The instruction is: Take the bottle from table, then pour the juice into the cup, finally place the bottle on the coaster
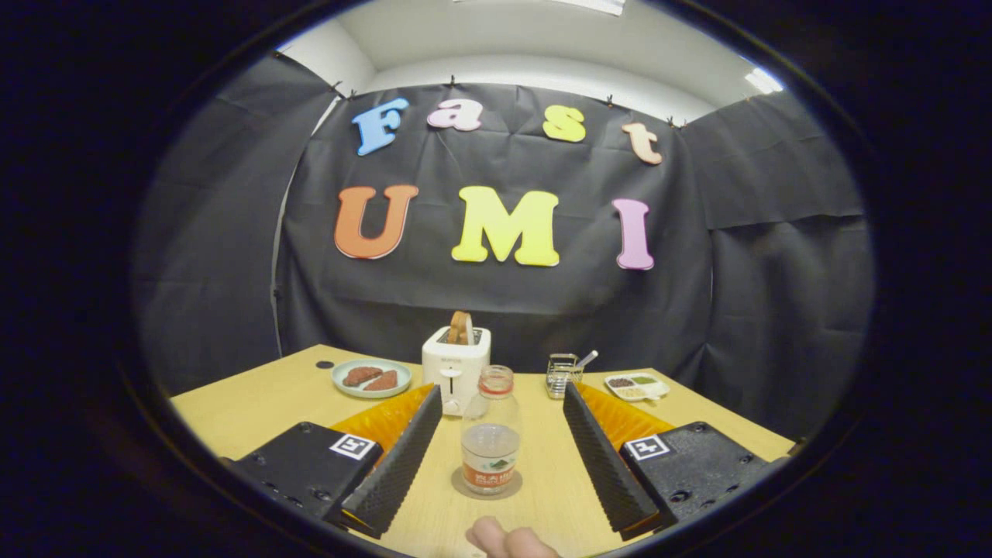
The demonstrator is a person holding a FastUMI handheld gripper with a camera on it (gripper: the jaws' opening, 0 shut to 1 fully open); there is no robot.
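fingertips of a hand (pixel 508 541) show nearest, just before the bottle (pixel 490 430). gripper (pixel 502 403) fingers stand wide apart, 1 each side of the bottle, touching nothing. clear, uncapped, orange-labelled, nearly empty, it stands upright on a round coaster (pixel 465 487); toaster (pixel 456 366) just behind.

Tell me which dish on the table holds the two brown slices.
The round pale green plate beyond the fingers, beside the toaster. The white compartment tray holds small bits instead. Gripper open around the bottle.
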